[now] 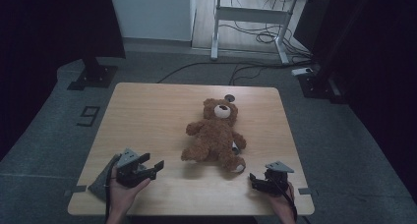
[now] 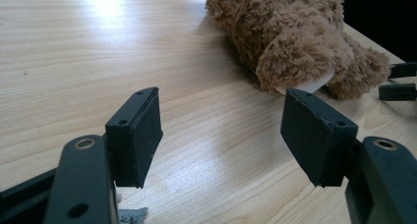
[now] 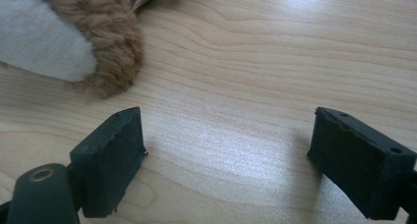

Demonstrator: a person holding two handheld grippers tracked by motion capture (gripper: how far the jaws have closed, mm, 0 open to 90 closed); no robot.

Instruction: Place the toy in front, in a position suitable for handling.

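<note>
- Teddy bear on the table, white tag too small to read.
- Left gripper released, empty.
- Right gripper released, empty.
- Floor mark shaped like "9".

A light wooden square table stands on grey carpeted floor. Behind it, a white metal-framed desk shelters tangled black cables beside a pale wall.

A light wooden table carries a brown teddy bear lying on its back right of centre; a grey cloth lies far left of the bear, at the near-left edge
</note>
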